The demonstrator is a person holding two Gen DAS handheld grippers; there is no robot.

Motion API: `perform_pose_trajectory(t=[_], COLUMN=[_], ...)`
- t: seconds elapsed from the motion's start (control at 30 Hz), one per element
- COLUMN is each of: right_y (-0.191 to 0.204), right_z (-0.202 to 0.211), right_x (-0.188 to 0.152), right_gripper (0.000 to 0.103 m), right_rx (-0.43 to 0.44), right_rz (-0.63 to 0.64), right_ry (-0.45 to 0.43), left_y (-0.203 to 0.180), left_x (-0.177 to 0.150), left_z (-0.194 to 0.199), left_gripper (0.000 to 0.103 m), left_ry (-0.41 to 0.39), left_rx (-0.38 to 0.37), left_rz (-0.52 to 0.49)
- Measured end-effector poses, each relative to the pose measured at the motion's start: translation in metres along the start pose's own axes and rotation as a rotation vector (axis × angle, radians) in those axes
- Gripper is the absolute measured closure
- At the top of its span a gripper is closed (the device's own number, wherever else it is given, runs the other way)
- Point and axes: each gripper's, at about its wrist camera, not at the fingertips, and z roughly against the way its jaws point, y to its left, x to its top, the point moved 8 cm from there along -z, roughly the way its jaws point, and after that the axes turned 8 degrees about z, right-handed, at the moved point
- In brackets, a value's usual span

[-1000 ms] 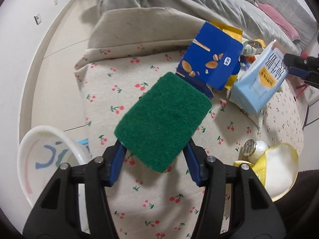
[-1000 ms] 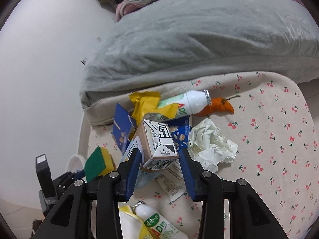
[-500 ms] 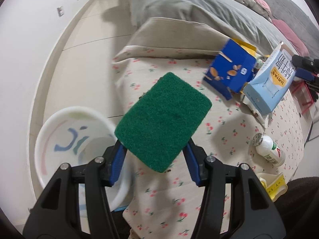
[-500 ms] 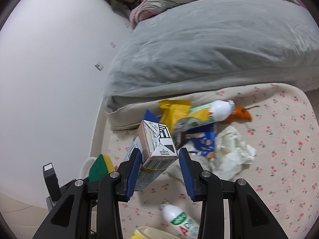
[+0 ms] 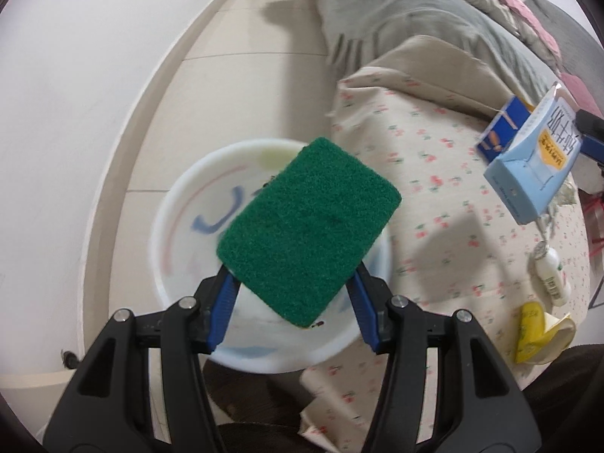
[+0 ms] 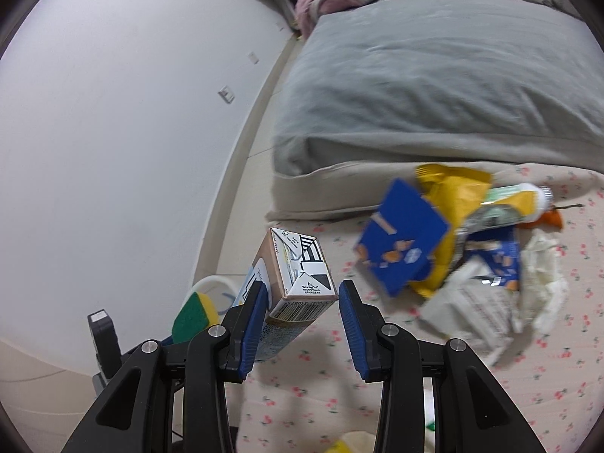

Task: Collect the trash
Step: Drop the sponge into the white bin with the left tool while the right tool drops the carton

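Note:
My left gripper (image 5: 292,279) is shut on a green scouring sponge (image 5: 307,226) with a yellow underside. The sponge hangs right over a white plastic bin (image 5: 166,226) that stands on the floor beside the bed. My right gripper (image 6: 302,302) is shut on a pale blue and white drink carton (image 6: 298,283), held in the air above the bed's left edge. In the left wrist view the carton (image 5: 536,177) shows at the far right. In the right wrist view the sponge (image 6: 192,315) and a piece of the bin's rim (image 6: 211,281) show at lower left.
A pile of litter lies on the cherry-print cover (image 6: 313,396): a blue box (image 6: 404,253), a yellow wrapper (image 6: 453,188), a bottle (image 6: 528,192) and crumpled tissue (image 6: 543,275). A small bottle (image 5: 551,275) and another yellow wrapper (image 5: 536,328) lie nearer. A grey duvet (image 6: 434,75) is behind, a white wall to the left.
Both grippers have swung left off the bed. The sponge went from above the cover to above the bin. The carton has left the litter pile and reached the bed's edge.

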Motion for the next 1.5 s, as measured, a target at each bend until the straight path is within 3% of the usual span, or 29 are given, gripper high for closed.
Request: perform_pose_trajectory(t=[0.1,0.17,0.23,0.3,0.77,1.3,1.37,1.4,1.5], right_y=[0.015,0.025,0.033,0.039,0.089,0.134,0.138,0.139,0.14], right_z=[-0.016,-0.023,-0.033,-0.039,-0.099,-0.161,-0.162,-0.16,-0.15], right_x=[0.0,-0.001,-0.001,-0.004,-0.019,-0.035,-0.036,-0.036,-0.035], right_gripper=[0.063,0.063,0.063,0.063,0.063,0.062,0.049,0.038,0.036], right_rx=[0.009,0.014,0.017,0.021,0.01,-0.039,-0.017,-0.015,-0.025], right_rz=[0.014,0.025,0.034,0.041,0.136,0.267,0.27,0.272,0.294], right_ry=[0.017,0.025,0.034,0.042,0.104,0.14,0.139,0.14,0.122], left_y=[0.011,0.016,0.02,0.025,0.082,0.105,0.105,0.104,0.101], left_x=[0.001,0.004,0.006,0.007,-0.006,-0.021,-0.021,-0.021,-0.022], left_z=[-0.004,-0.006,-0.009,-0.009,0.012,0.019,0.019,0.02,0.021], left_gripper=[0.045,0.039,0.027,0.023,0.02,0.011,0.011,0.011,0.011], left_ry=[-0.007,-0.008,-0.01,-0.015,-0.014,-0.013,-0.014,-0.014,-0.017], left_rx=[0.006,0.025,0.043,0.054,0.106,0.14,0.14,0.139,0.133], left_rz=[0.025,0.024,0.028,0.039,0.177,0.186,0.184,0.183,0.178])
